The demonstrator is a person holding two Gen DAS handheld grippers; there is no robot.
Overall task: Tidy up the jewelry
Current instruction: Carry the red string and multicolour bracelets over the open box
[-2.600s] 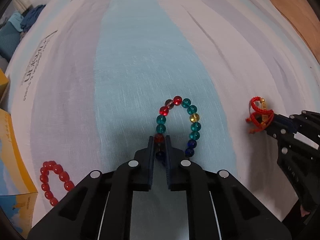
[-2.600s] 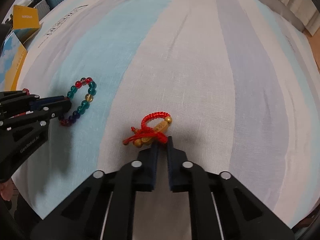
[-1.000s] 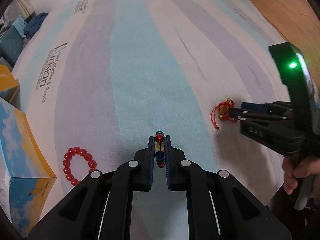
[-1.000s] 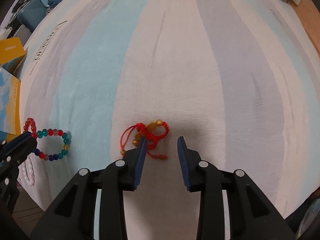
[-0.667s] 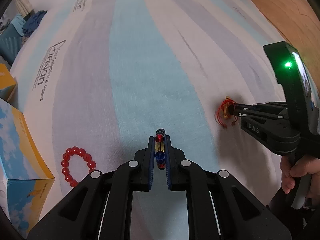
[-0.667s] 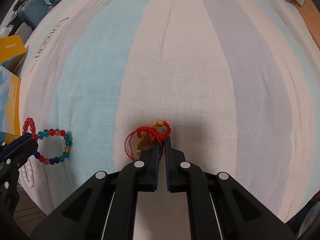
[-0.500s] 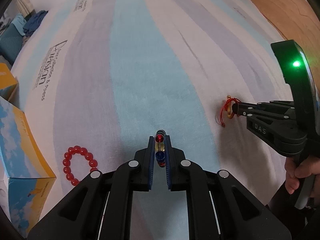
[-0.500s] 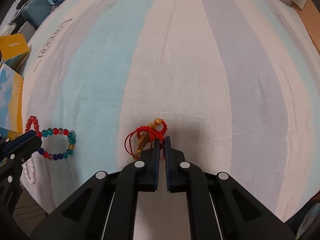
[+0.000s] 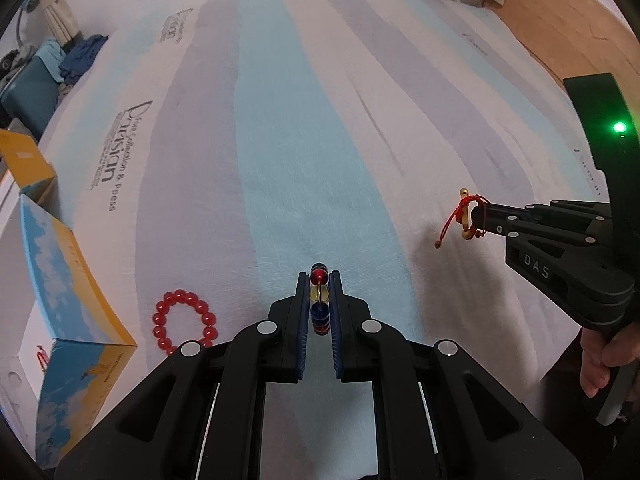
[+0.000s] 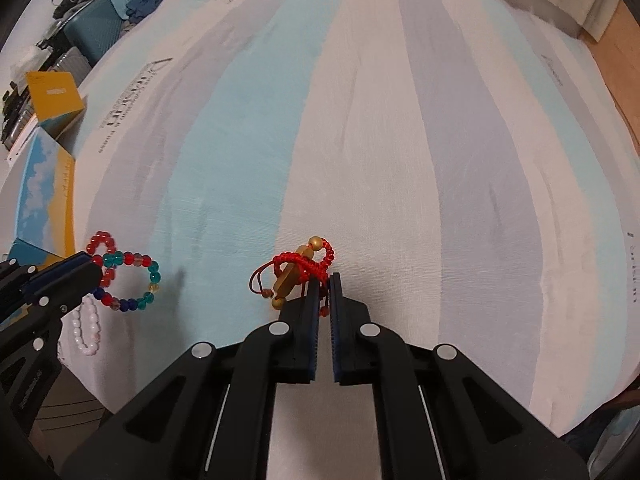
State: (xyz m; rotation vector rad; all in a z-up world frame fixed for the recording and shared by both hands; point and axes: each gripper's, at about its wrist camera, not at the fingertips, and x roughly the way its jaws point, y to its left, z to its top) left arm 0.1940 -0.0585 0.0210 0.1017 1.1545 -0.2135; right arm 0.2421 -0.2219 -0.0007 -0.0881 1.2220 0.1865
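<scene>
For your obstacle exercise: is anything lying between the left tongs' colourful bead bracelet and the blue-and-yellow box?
Yes. The red bead bracelet lies on the striped sheet between the colourful bead bracelet, pinched in the left tongs, and the blue-and-yellow box. Nothing else visible intervenes.

left claw (image 9: 319, 280): black frame, blue finger pads, silver round screws
right claw (image 10: 324, 282): same build; "DAS" lettering, green light on handle
hand (image 9: 604, 356): bare skin

Striped bedsheet (image 9: 288, 128) (blue, grey, white) beside wooden floor (image 9: 568, 20).
</scene>
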